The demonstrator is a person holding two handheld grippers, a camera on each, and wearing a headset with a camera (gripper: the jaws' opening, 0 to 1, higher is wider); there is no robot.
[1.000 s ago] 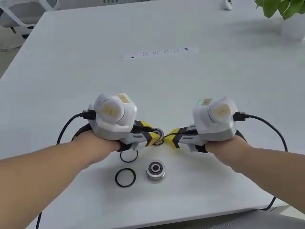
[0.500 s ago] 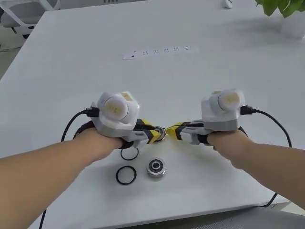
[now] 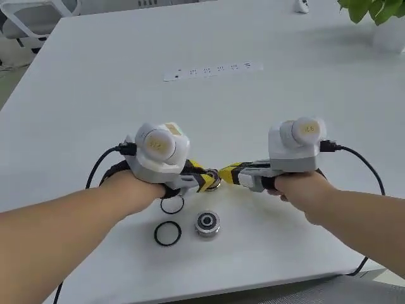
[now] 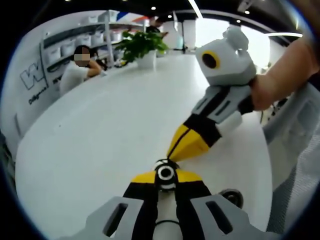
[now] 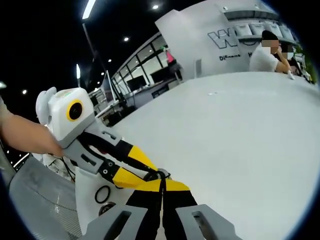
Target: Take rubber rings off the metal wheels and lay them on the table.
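Rubber rings: 2 black rings lie flat on the white table (image 3: 95,95), near its front edge. The front ring (image 3: 167,233) lies in the open. The rear ring (image 3: 171,204) is just behind it, partly covered by the left hand (image 3: 136,190). A loose metal wheel (image 3: 207,223) lies flat just to the right of the front ring, not touching it.

A held metal wheel (image 4: 165,173) sits between the 2 grippers, behind the loose wheel. The left gripper (image 3: 206,181) has its jaws drawn narrow onto this wheel, with 1 yellow tip on either side, as the left gripper view shows. The right gripper (image 3: 225,172) meets it from the opposite side, its tip at the wheel's edge. Its jaws are pressed together with only a thin line between them. Whether they nip anything on the wheel cannot be told.

A power strip (image 3: 212,69) lies well apart at mid-table. A potted plant (image 3: 373,9) stands at the far right corner. A black cable (image 3: 95,171) runs from the left gripper.
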